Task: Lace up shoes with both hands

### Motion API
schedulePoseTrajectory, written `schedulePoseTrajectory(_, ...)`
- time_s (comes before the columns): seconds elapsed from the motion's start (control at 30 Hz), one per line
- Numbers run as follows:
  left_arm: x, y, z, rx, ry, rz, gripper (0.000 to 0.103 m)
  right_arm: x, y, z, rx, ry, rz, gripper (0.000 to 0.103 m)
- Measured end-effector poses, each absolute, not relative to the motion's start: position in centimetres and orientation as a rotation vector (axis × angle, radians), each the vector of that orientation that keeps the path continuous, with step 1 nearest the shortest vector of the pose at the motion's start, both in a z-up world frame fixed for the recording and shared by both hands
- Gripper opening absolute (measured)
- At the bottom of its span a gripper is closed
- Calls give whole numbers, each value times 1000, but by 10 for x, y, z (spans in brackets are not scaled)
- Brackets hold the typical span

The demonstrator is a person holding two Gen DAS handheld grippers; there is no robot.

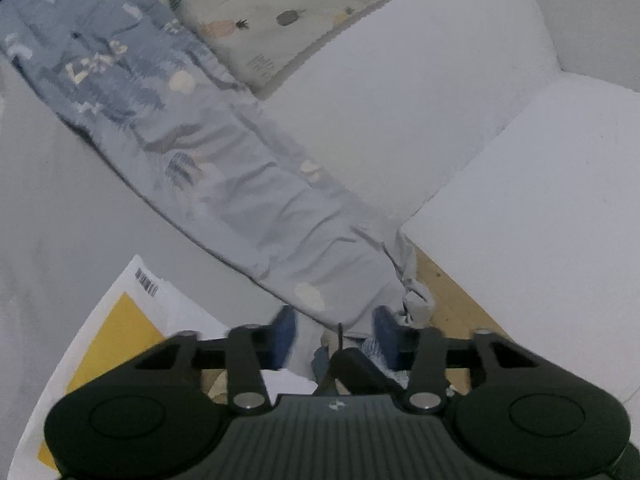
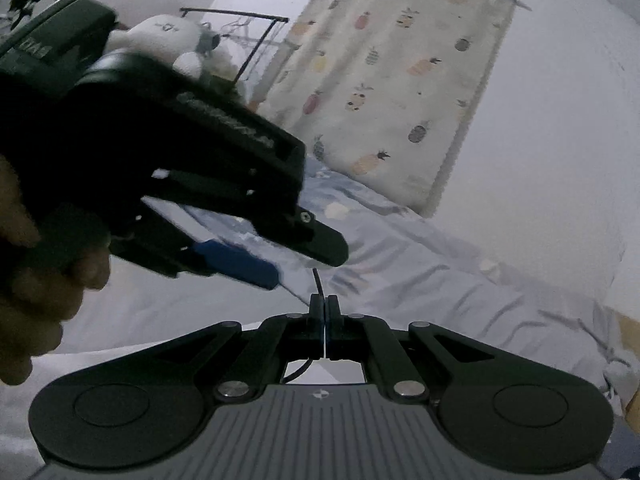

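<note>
Your left gripper (image 2: 298, 262), at left: fingers narrowly apart, nothing pinched, poised just above lace tip, likely to take it over. Your right gripper (image 2: 324, 304), centre: jaws clamped on thin black lace (image 2: 318, 280), tip standing upright for handover. Shoe itself: cannot tell, not clearly visible. Far right: pineapple-print cloth (image 2: 400, 92).

Two hand-held grippers: the left hand-held gripper (image 2: 304, 256) and the right hand-held gripper (image 2: 324, 304). One black lace (image 2: 317, 280). One pineapple-print cloth (image 2: 400, 92) at the far side, one blue patterned quilt (image 1: 224, 168), one white plush toy (image 2: 160, 36) far left, one yellow-and-white paper (image 1: 116, 336) near left.
</note>
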State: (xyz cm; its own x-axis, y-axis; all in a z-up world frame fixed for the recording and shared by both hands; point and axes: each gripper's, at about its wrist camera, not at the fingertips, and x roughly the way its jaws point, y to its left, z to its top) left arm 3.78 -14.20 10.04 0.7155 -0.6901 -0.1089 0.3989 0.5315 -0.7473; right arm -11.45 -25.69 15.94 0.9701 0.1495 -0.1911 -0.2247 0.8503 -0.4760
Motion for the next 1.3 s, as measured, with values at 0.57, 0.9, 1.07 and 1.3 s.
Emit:
schedulePoseTrajectory(0.57,30,-139,103,-715,384,-693,0,-132,-242,150,-520,144,208,35)
schedulePoseTrajectory(0.9,24,-141,108,-696,363,-723,0,-143,-248,151,-485,148,184,2)
schedulePoseTrajectory(1.07,23,-142,108,-692,363,-710,2,-149,-257,150,-437,145,190,0)
schedulePoseTrajectory(1.3,22,-140,105,-619,378,-617,30,-131,-313,181,-182,139,110,0)
